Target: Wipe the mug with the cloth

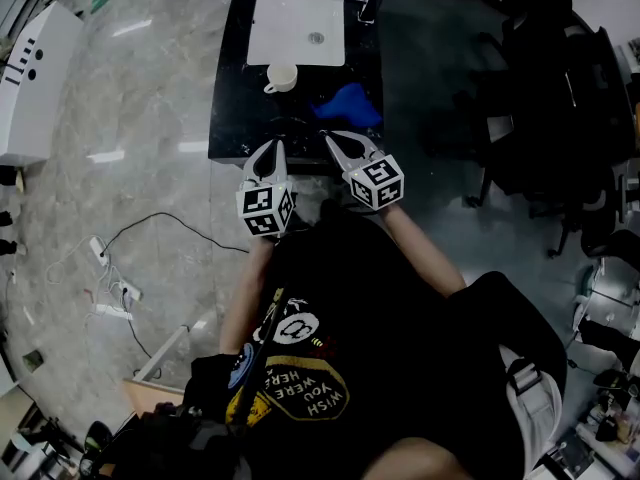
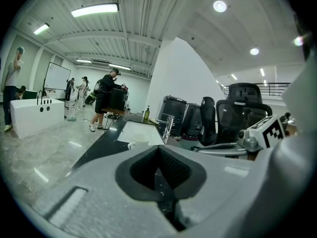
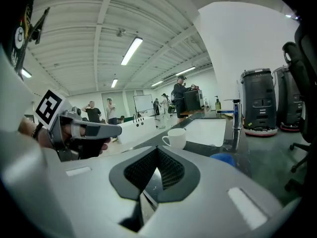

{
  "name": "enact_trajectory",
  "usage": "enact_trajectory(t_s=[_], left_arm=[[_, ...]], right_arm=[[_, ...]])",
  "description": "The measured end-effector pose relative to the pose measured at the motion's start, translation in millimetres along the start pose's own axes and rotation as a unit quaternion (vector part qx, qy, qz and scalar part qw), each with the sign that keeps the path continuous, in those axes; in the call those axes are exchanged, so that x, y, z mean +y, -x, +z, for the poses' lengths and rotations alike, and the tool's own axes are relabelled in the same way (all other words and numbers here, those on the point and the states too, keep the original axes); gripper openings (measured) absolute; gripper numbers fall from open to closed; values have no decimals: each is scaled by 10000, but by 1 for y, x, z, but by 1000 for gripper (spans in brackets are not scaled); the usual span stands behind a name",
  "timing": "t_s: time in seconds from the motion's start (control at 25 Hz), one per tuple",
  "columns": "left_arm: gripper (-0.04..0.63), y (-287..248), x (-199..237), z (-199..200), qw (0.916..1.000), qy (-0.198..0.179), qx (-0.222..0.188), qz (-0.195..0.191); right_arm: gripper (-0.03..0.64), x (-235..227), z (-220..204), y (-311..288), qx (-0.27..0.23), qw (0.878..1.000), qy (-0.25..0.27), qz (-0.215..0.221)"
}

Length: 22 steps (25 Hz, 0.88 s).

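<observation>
The left gripper (image 2: 158,148) is keeping its two fingers pressed together, with nothing between them. The right gripper (image 3: 157,150) is doing the same: fingers closed and empty. Both are hanging over the near edge of the black table (image 1: 228,118), side by side.

A bit farther out, the blue cloth (image 1: 350,105) is lying in a bunch on the table, in front of the right gripper. The white mug (image 1: 282,76) is standing upright to the left of it, just beside the white sink (image 1: 270,33). Nothing is touching either one yet.

What could go wrong: the mug is standing free, so I think a push from the cloth could slide it or tip it into the sink. The closed fingers would also only shove the cloth, not pick it up.

The head view is showing both grippers and the gap between mug and cloth. The right gripper view is showing the mug's handle and a bit of the cloth. The left gripper view is showing the mug but no cloth.
</observation>
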<state>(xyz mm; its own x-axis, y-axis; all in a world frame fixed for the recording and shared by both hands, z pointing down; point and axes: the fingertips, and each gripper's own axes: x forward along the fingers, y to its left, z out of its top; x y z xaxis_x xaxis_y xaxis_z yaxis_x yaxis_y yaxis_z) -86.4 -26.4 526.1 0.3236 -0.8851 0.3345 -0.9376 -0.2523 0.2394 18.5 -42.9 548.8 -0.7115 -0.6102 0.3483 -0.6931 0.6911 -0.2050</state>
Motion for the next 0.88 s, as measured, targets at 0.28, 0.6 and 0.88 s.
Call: enact_trajectory(t_s=[0.28, 0.6, 0.88], left_arm=[[3, -20, 26, -10, 9999, 33, 93, -58], [3, -54, 25, -11, 9998, -74, 203, -41], [3, -91, 36, -16, 9984, 58, 412, 382]], right_arm=[[-2, -16, -3, -27, 169, 9989, 321, -300], [31, -71, -12, -30, 427, 9967, 480, -492], [288, -136, -56, -50, 1387, 9880, 670, -140]])
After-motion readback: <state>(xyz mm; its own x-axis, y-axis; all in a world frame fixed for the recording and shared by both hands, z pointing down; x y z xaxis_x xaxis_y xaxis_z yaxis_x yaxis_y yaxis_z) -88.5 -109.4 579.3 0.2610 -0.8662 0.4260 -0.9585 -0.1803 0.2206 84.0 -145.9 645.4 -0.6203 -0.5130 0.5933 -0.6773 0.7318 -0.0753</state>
